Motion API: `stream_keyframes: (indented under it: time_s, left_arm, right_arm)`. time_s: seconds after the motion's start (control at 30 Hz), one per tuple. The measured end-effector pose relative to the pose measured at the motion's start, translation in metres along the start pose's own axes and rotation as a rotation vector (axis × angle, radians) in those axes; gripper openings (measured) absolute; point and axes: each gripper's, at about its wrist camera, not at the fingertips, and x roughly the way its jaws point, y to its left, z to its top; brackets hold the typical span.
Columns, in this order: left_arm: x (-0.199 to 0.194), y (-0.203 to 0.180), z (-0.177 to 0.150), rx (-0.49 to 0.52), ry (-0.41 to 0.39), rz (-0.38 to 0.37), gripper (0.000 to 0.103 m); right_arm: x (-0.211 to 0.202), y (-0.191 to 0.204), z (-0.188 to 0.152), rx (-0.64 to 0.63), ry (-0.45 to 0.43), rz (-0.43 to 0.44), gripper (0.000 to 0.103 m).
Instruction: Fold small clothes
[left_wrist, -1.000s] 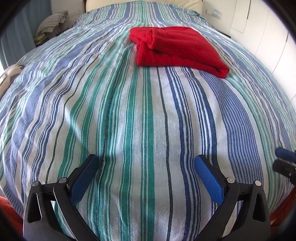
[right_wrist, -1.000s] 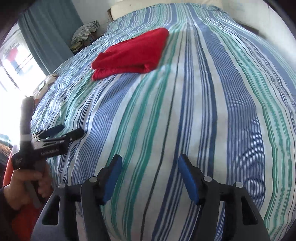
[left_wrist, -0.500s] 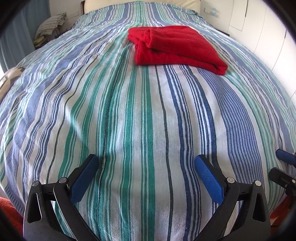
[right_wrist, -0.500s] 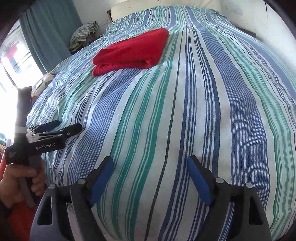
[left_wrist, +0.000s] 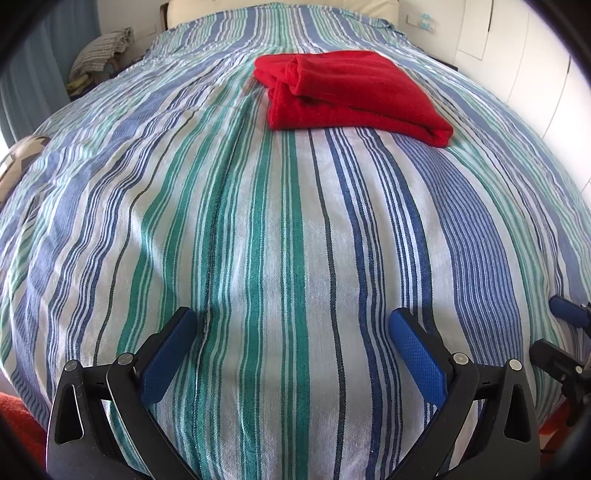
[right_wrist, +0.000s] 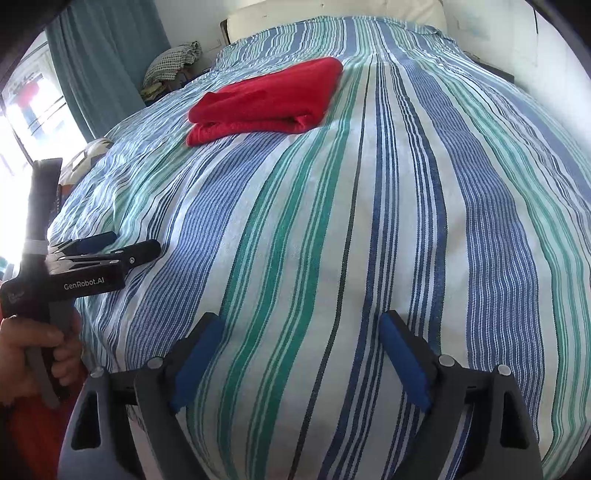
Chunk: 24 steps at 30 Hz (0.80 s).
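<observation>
Folding apparently finished: red garment (left_wrist: 347, 94) lying in a compact layered bundle on the striped bedspread (left_wrist: 280, 258), upper centre of the left wrist frame, upper left of centre in the right wrist frame (right_wrist: 269, 99). No other loose clothing visible on the cover (orange-red fabric at the lower corners too cropped to identify). Left gripper (left_wrist: 291, 354) spread wide, holding nothing, well short of the bundle. Right gripper (right_wrist: 299, 363) likewise wide apart, empty, hovering over bare stripes
</observation>
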Motion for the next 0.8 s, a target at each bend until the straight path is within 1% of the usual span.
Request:
stream_keyframes:
  time_s: [0.27, 0.5, 0.57, 0.67, 0.73, 0.8]
  left_arm:
    - [-0.01, 0.0, 0.004, -0.003, 0.042, -0.007, 0.103]
    - [-0.016, -0.003, 0.011, -0.004, 0.07, -0.057, 0.102]
    - [-0.019, -0.003, 0.015, -0.009, 0.073, -0.081, 0.102]
    - [-0.025, 0.001, 0.026, -0.036, 0.072, -0.137, 0.102]
    - [-0.026, 0.007, 0.039, -0.06, 0.077, -0.184, 0.102]
    - [-0.026, 0.016, 0.063, -0.096, 0.065, -0.235, 0.102]
  right_arm:
    - [0.001, 0.002, 0.001, -0.003, 0.005, -0.005, 0.09]
    - [0.002, 0.001, 0.004, 0.01, 0.018, 0.004, 0.094]
    - [0.002, 0.002, 0.006, 0.025, 0.025, 0.0, 0.094]
    - [0.0, -0.001, 0.01, 0.076, 0.034, 0.014, 0.094]
    - [-0.003, -0.005, 0.016, 0.118, 0.044, 0.038, 0.094]
    - [-0.008, -0.011, 0.031, 0.165, 0.028, 0.098, 0.094]
